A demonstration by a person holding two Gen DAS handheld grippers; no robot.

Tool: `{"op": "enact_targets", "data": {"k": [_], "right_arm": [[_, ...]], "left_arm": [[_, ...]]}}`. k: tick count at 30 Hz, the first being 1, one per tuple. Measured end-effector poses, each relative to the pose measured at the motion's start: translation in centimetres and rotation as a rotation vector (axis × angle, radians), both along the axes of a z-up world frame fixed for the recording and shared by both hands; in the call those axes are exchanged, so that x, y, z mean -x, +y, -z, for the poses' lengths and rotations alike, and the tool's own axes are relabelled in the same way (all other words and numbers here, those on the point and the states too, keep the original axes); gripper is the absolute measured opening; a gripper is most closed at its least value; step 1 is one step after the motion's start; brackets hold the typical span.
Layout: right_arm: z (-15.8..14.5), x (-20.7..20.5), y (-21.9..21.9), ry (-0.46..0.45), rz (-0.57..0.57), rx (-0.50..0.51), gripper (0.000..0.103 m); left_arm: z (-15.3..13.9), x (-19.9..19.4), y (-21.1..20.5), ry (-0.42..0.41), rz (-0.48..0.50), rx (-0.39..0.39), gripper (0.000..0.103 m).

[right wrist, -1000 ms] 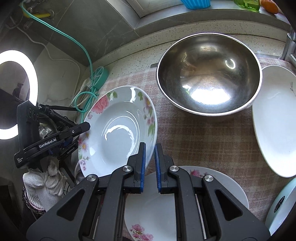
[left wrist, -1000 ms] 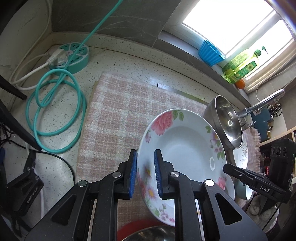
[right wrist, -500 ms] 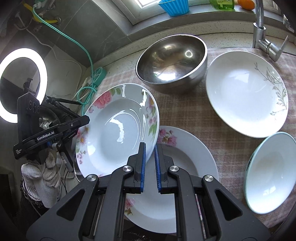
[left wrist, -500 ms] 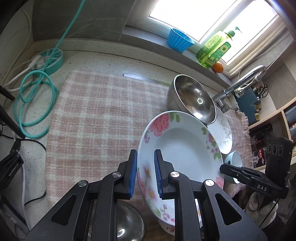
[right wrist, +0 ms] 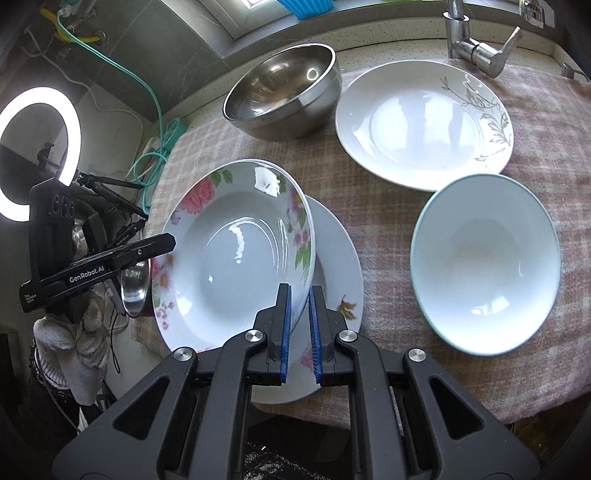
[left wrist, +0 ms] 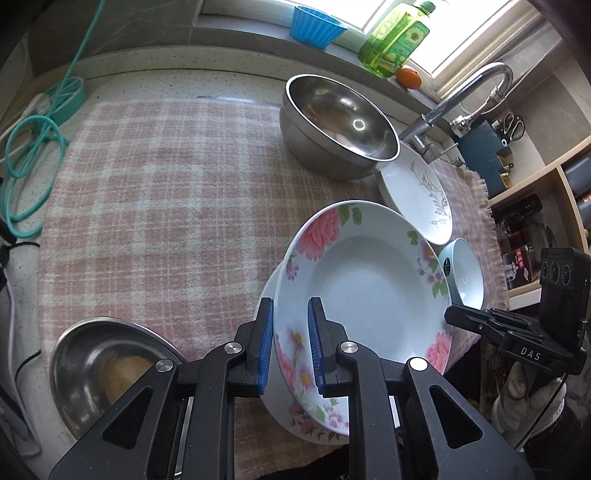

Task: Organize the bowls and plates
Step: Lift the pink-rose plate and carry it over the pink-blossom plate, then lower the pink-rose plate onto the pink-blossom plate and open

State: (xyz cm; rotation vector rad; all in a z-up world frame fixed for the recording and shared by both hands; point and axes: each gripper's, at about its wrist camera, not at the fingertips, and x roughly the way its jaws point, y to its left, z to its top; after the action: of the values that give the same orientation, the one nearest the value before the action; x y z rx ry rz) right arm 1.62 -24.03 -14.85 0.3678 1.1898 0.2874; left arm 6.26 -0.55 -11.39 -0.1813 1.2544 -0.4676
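Both grippers are shut on the rim of one floral plate (left wrist: 369,284), which also shows in the right wrist view (right wrist: 236,254). My left gripper (left wrist: 290,341) clamps its left rim, my right gripper (right wrist: 298,326) its right rim. The plate hangs tilted just above a second floral plate (right wrist: 340,258) lying on the checked cloth (left wrist: 166,192). A large steel bowl (right wrist: 284,88) stands at the back, with a white leaf-pattern plate (right wrist: 424,122) beside it. A pale blue-rimmed bowl (right wrist: 484,262) sits at the right.
A small steel bowl (left wrist: 103,369) sits at the cloth's front left corner. A faucet (left wrist: 461,96) rises at the back right. A teal cable and power strip (left wrist: 37,129) lie left of the cloth. A blue cup (left wrist: 316,26), a bottle and an orange stand on the sill.
Both grippers have pulled back toward the front edge with the floral plate, bringing it over the second floral plate. The steel bowl and other dishes now look farther away.
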Motion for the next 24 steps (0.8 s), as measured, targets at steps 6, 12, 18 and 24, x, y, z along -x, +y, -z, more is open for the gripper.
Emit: {"op": "enact_targets", "data": {"k": [6,12,18,24], "right_arm": [[1.5,0.9,-0.4,0.033,0.0,0.018,0.01],[2.0,1.2,-0.4,0.037,0.002,0.034,0.01],[2.2,1.1,0.2,0.041,-0.016,0.052,0.01],[2.4,0.9,0.9,0.041,-0.037,0.076,0.012]], "left_arm": [[0.8,0.8,-1.1,0.017,0.04,-0.036,0.016],[1.7,1.5,-1.3,0.043,0.058,-0.061,0.016],[1.9,1.7,-1.3,0.043,0.056,-0.079,0.016],[2.3,1.6,-1.2,0.056,0.05,-0.093,0.016]]}}
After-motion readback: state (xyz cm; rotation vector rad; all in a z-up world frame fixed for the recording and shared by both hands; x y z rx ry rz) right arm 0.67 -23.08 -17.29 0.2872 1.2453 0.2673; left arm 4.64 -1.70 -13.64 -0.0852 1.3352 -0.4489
